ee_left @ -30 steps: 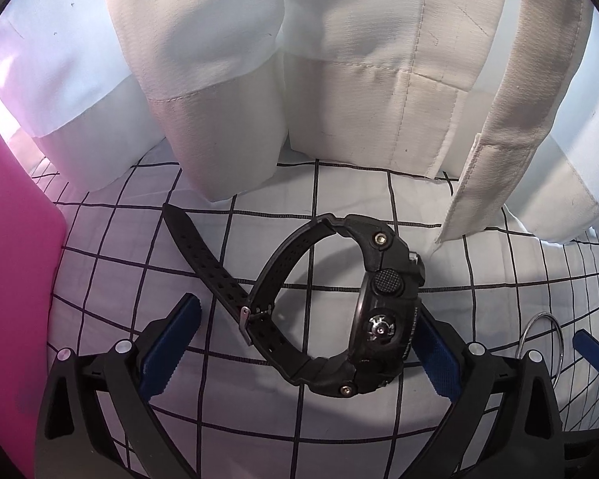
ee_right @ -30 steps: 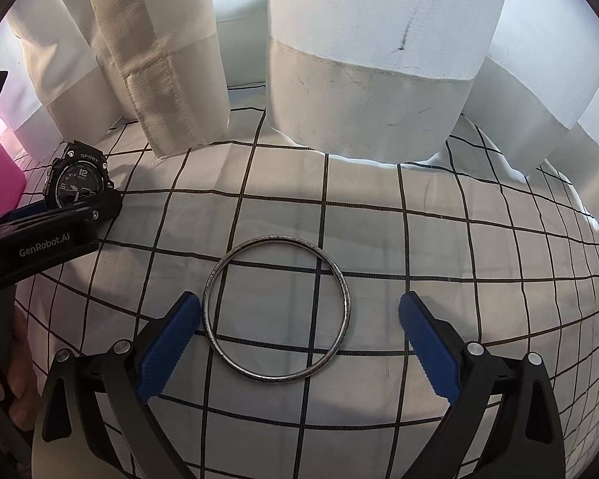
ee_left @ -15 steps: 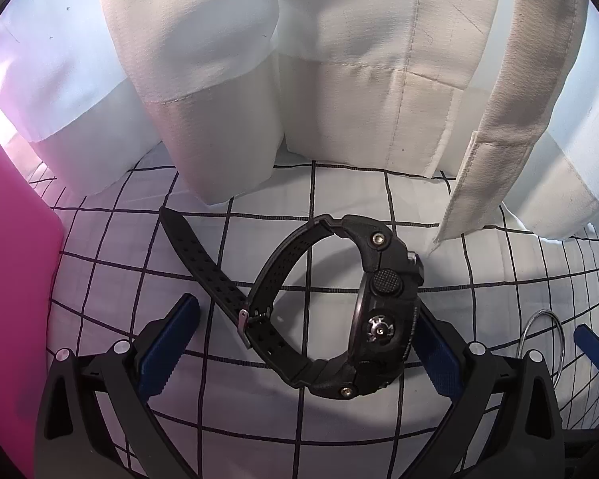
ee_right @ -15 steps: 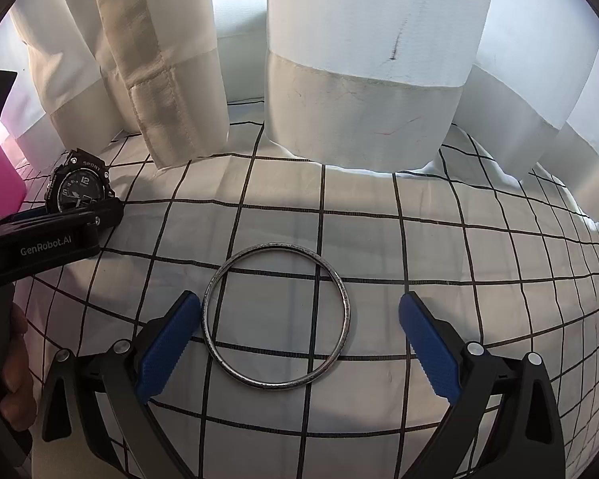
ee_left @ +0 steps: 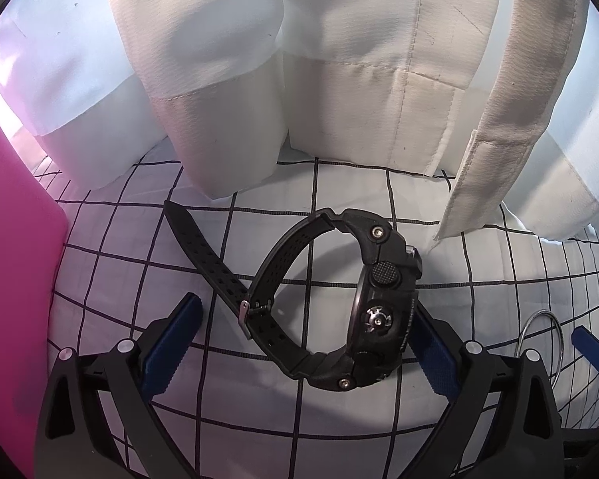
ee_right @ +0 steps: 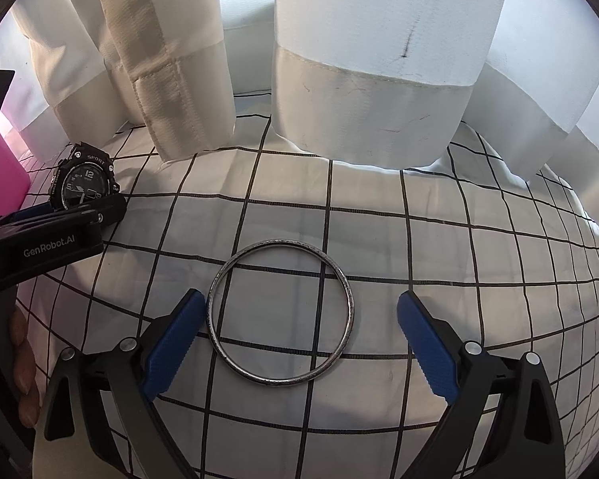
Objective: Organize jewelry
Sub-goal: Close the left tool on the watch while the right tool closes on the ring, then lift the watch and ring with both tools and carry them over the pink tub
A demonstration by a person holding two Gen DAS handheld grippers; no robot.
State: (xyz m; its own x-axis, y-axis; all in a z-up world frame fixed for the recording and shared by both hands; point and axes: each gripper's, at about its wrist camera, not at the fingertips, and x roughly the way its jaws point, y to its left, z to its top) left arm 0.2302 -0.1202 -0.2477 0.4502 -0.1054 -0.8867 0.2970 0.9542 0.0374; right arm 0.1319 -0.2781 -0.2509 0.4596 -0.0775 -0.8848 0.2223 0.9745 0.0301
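Observation:
A black sport watch (ee_left: 379,303) stands on its edge on the checked cloth, strap buckled in a loop with the loose end pointing up left. My left gripper (ee_left: 303,343) is open with the watch between its blue pads; the right pad (ee_left: 435,355) is close against the watch case. The watch also shows in the right wrist view (ee_right: 82,183), dial facing the camera. A silver bangle (ee_right: 280,313) lies flat on the cloth. My right gripper (ee_right: 299,343) is open around it, the left pad (ee_right: 171,347) beside the bangle's left rim.
White curtains (ee_left: 339,80) hang to the cloth along the back. A pink box (ee_left: 8,279) stands at the left. The bangle (ee_left: 541,343) and the right gripper's blue pad (ee_left: 591,349) show at the left wrist view's right edge. The checked cloth (ee_right: 459,279) covers the surface.
Both views have shifted slightly, the curtains sitting a little lower in frame. The watch and bangle stay between the open pads; neither gripper has closed.

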